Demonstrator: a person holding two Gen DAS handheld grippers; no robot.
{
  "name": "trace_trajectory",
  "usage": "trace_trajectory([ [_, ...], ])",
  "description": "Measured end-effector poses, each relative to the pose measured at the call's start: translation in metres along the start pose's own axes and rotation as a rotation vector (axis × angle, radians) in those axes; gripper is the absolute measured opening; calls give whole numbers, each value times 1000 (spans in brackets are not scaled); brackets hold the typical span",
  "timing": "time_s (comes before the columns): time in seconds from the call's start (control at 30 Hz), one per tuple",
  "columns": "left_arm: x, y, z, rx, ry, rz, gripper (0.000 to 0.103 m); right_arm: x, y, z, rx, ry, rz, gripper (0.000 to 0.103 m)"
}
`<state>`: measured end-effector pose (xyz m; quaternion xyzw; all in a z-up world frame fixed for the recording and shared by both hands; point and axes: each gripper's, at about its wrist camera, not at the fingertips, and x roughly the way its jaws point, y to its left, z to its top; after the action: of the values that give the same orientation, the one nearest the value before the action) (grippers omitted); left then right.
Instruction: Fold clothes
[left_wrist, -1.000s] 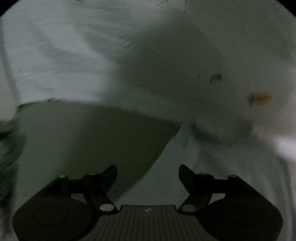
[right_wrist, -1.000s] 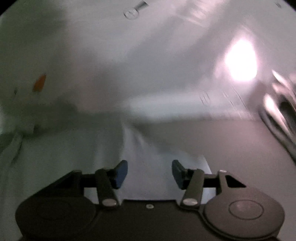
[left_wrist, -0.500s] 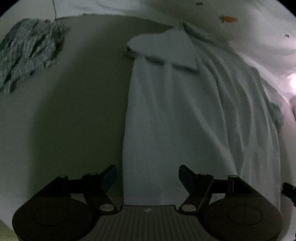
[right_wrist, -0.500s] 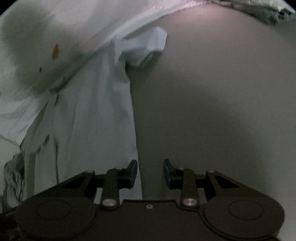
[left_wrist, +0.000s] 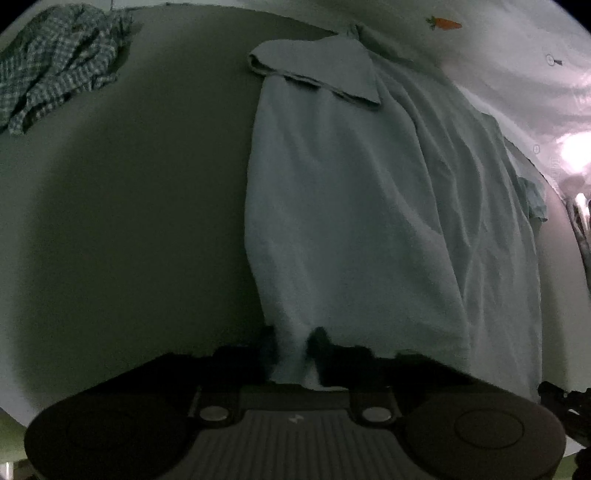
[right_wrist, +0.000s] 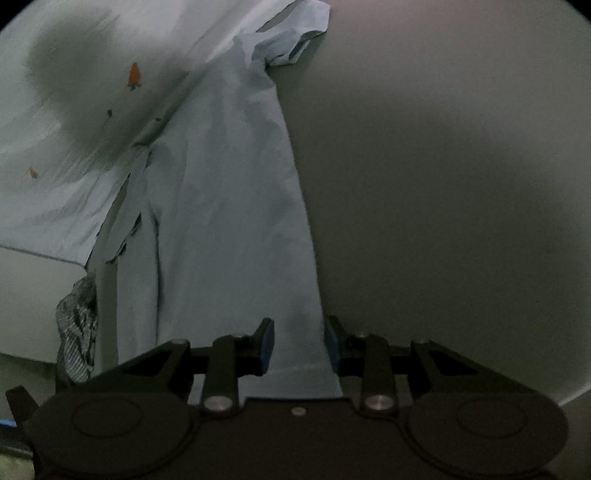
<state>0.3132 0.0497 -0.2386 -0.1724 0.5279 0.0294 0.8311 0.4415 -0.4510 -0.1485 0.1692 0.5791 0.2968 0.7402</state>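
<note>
Pinching the near hem of the light-blue shirt (left_wrist: 369, 206) lying flat on the grey surface (left_wrist: 129, 221), the left gripper (left_wrist: 293, 347) is clamping, while the right gripper (right_wrist: 299, 345) is closing around the hem's other corner; uneven grips risk skewing the fold.

A: What does the left gripper (left_wrist: 293, 349) look like?
B: Black, ribbed centre plate, small pale mark, two silver screws.
A: And the right gripper (right_wrist: 299, 345)?
B: Black too, blue-padded fingers (right_wrist: 266, 347), round housings either side.
</note>
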Motion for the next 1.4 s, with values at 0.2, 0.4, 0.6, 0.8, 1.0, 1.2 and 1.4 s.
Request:
trace_trajectory([
  [0.2, -33, 4, 4, -21, -79, -12, 8, -33, 11, 2, -18, -104, 56, 0],
  [0.4, -154, 22, 29, -99, -312, -72, 8, -140, 17, 17, 35, -338, 159, 0],
  [0.6, -120, 58, -1, -168, -230, 44, 8, -134, -16, 7, -20, -284, -44, 0],
  [0.8, -46, 59, -37, -63, -53, 194, 10, -70, -27, -8, -84, -119, -247, 1],
  [1.0, -39, 62, -34, -52, -13, 213, 18, -68, -29, -16, -37, -97, -290, 6],
  [1.2, -43, 74, -21, -186, 20, 191, 26, -68, -28, -11, -54, -65, -344, 40],
  [1.4, -59, 59, 14, -126, -87, 263, 44, -80, -21, 2, -135, -110, -399, 74],
])
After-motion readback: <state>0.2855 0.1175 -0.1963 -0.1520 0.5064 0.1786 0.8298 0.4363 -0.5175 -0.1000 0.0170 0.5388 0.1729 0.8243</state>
